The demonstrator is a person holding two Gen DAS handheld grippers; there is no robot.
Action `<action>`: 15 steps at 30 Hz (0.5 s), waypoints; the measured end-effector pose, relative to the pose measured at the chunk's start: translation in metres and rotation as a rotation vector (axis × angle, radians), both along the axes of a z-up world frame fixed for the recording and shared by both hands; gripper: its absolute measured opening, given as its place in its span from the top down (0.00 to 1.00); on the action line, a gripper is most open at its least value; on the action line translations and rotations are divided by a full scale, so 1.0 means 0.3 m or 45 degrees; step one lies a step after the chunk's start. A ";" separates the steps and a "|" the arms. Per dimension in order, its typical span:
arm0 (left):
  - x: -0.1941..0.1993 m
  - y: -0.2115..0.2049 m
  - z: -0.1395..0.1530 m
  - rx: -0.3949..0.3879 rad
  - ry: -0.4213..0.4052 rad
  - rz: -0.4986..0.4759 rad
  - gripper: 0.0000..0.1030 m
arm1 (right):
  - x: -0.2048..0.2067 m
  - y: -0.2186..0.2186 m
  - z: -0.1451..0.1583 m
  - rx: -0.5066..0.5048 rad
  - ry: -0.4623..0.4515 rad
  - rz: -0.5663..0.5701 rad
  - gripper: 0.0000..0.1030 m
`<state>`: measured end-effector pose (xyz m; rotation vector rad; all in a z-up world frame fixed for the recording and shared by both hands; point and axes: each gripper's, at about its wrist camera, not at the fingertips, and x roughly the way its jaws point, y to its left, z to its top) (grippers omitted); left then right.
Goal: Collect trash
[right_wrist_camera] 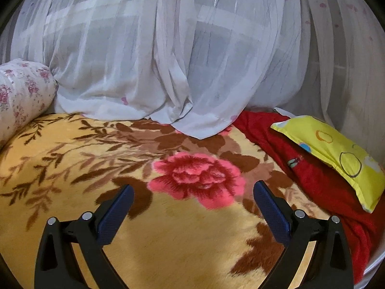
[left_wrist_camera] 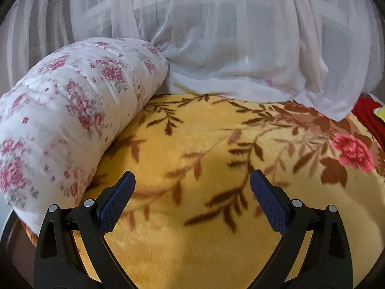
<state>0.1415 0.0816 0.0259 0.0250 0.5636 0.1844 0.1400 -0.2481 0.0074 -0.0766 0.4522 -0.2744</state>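
Observation:
No trash shows in either view. My left gripper is open and empty, hovering over a yellow blanket with brown leaf print. My right gripper is open and empty over the same blanket, just in front of its big pink flower. The blue pads of both grippers stand wide apart with nothing between them.
A white floral bolster pillow lies at the left, also in the right wrist view. A sheer white curtain drapes onto the blanket's far edge. A red blanket and a yellow pillow lie at the right.

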 end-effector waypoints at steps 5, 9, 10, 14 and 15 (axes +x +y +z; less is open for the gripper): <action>0.064 0.041 -0.008 -0.030 0.011 0.021 0.09 | 0.040 -0.026 -0.004 0.011 0.009 -0.014 0.05; 0.094 0.064 -0.021 -0.030 0.020 0.043 0.09 | 0.063 -0.040 -0.006 0.028 0.020 -0.013 0.05; 0.100 0.070 -0.023 -0.027 0.022 0.053 0.09 | 0.070 -0.042 -0.007 0.030 0.027 -0.016 0.05; 0.113 0.090 -0.024 -0.028 0.021 0.072 0.09 | 0.078 -0.044 -0.003 0.031 0.029 -0.020 0.05; 0.113 0.095 -0.022 -0.025 0.015 0.080 0.09 | 0.080 -0.044 -0.002 0.029 0.028 -0.020 0.05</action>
